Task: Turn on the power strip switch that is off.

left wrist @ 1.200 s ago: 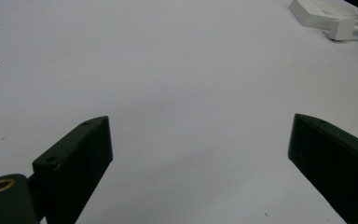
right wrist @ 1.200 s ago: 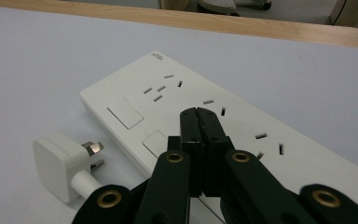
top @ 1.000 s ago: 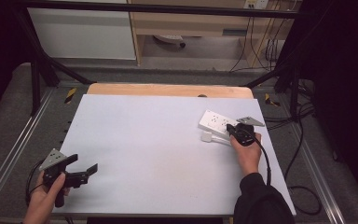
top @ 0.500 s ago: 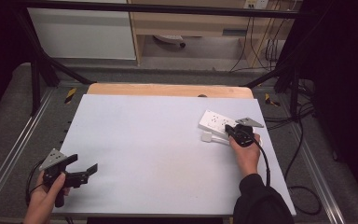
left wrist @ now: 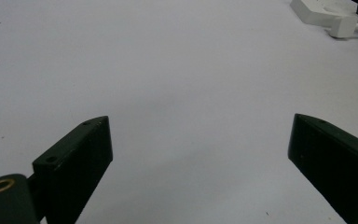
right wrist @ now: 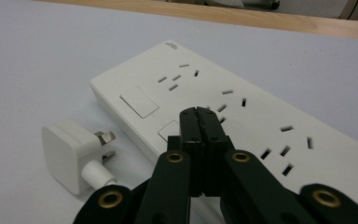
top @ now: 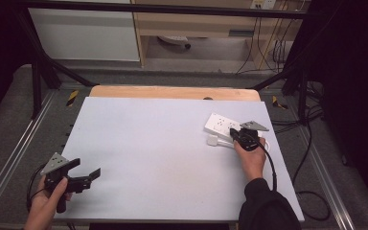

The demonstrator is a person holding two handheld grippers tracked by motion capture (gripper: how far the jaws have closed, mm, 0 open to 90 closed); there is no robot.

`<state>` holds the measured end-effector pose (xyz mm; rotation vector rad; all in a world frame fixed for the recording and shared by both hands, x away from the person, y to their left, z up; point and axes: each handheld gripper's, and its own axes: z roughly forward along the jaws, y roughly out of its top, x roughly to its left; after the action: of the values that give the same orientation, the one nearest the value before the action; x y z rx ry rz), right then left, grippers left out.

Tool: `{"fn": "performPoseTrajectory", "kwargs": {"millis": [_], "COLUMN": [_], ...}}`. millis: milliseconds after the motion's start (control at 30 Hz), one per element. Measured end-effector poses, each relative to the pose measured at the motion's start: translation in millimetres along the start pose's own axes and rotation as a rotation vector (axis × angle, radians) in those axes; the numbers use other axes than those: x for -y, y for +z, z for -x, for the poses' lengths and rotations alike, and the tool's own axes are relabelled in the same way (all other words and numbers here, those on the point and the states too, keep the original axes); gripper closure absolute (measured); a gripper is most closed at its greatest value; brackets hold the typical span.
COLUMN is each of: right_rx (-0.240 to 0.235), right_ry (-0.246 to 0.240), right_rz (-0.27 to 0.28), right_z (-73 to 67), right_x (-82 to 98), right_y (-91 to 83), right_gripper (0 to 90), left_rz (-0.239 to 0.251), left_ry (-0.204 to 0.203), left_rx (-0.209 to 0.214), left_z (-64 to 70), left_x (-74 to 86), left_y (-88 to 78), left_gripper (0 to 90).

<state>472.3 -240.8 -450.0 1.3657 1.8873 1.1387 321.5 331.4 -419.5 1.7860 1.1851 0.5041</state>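
A white power strip (right wrist: 242,116) with several sockets and two flat switches lies at the table's right side (top: 223,123). A white plug (right wrist: 72,154) on a white cable rests on its side just beside the strip (top: 214,141), prongs toward it. My right gripper (right wrist: 199,114) is shut with nothing between its jaws; its tips hover over the strip's near switch (top: 235,133). My left gripper (top: 90,173) sits at the table's near left corner, jaws wide open over bare tabletop (left wrist: 200,126), far from the strip (left wrist: 317,10).
The white tabletop (top: 163,153) has a wooden strip (top: 172,92) along its far edge. Black cables (top: 311,143) trail off the table's right side. Metal frame rails (top: 9,158) run along both sides.
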Motion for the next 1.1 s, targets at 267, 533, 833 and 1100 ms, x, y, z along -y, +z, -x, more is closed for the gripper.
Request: {"fn": "performPoseTrajectory", "kwargs": {"millis": [267, 533, 833, 1100], "right_rx": [-0.004, -0.002, 0.021, 0.008], "right_ry": [-0.001, -0.003, 0.028, 0.041], "right_rz": [0.000, 0.001, -0.005, -0.008], "right_z": [-2.4, -2.8, 2.2, 2.6], "right_x": [0.4, 0.3, 2.7, 1.8], "right_y": [1.0, 1.1, -0.8, -0.5], "right_gripper": [90.0, 90.0, 90.0, 90.0], "left_rz": [-0.002, -0.002, -0.001, -0.005], "left_ry": [-0.001, 0.000, -0.001, 0.000], "left_rx": [-0.003, -0.002, -0.001, -0.001], "left_z": [0.3, 0.2, 0.2, 0.4], "left_x": [0.1, 0.1, 0.1, 0.3], "left_y": [0.2, 0.2, 0.4, 0.6], "left_gripper": [6.3, 6.3, 6.3, 6.3]}}
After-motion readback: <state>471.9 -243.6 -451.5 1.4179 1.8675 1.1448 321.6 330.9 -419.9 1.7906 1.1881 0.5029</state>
